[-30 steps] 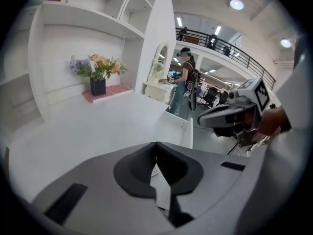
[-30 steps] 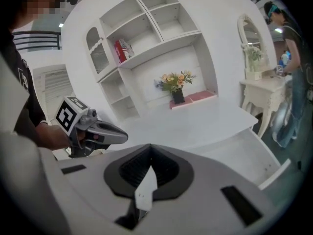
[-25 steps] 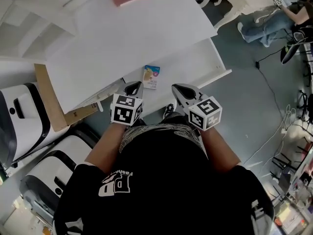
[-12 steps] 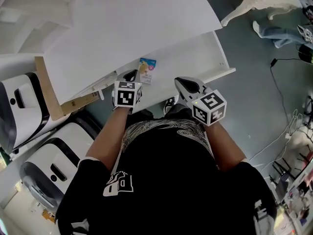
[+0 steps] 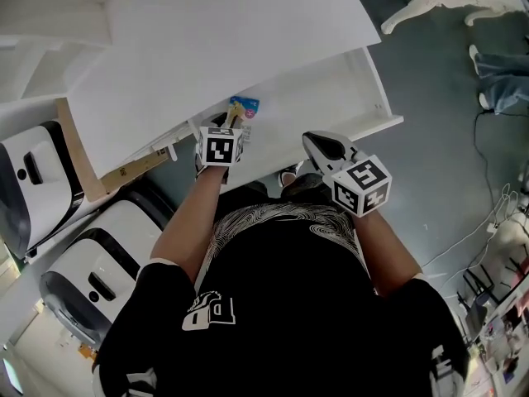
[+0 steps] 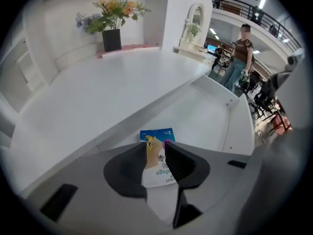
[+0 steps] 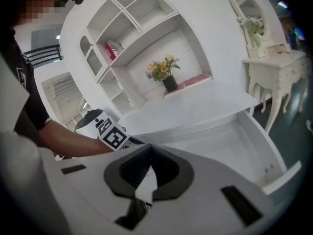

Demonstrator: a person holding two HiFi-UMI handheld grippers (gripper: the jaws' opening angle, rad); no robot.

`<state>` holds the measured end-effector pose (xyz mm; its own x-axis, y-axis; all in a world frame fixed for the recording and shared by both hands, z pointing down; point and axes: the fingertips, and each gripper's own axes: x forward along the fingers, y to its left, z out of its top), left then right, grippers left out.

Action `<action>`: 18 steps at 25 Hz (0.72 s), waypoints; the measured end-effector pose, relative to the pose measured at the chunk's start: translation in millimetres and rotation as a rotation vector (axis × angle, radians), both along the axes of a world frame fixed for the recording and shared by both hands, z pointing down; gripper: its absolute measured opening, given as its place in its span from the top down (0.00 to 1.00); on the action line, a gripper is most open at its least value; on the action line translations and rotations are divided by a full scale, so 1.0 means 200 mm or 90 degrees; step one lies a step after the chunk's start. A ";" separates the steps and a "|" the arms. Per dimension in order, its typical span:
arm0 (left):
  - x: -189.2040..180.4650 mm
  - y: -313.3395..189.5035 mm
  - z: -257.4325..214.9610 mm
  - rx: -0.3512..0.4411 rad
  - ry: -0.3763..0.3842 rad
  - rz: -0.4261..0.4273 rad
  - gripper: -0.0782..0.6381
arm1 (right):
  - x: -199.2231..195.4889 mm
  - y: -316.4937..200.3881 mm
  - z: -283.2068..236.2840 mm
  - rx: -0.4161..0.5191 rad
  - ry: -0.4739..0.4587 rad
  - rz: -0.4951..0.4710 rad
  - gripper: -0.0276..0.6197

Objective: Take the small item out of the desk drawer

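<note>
Left gripper (image 6: 155, 144), jaws parting narrowly over the flat packet (image 6: 156, 161) at the drawer's (image 5: 331, 89) nine o'clock, may skid off it empty.

The desk top (image 5: 231, 48) and its open drawer (image 5: 331, 98) are plain white. The small packet (image 6: 156, 155) in the drawer has a bright blue far end, a white near part with dark print, and a yellow figure. At the far left, yellow, orange and purple flowers (image 6: 115, 9) stand in a black pot (image 6: 111, 39) on a pink mat (image 6: 129, 49). The person's shirt (image 5: 281, 304) is black with white swirls and lettering. The floor (image 5: 446, 164) on the right is grey-blue, and the cardboard (image 5: 78, 155) on the left is brown.
</note>
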<state>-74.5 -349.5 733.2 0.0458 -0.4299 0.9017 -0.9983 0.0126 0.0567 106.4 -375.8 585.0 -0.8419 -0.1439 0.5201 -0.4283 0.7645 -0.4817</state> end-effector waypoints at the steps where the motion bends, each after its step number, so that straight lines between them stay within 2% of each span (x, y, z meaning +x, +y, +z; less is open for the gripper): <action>1: 0.00 0.00 0.03 -0.010 -0.002 0.002 0.70 | 0.00 -0.01 0.01 -0.003 0.000 0.002 0.94; 18: -0.02 -0.01 0.30 -0.110 0.022 -0.015 0.50 | 0.04 -0.06 0.11 -0.038 0.007 0.001 0.94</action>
<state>-77.8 -351.1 792.9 0.0702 -0.2703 0.9602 -0.9951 0.0485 0.0864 114.2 -387.2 607.7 -0.8359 -0.1138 0.5370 -0.4351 0.7338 -0.5218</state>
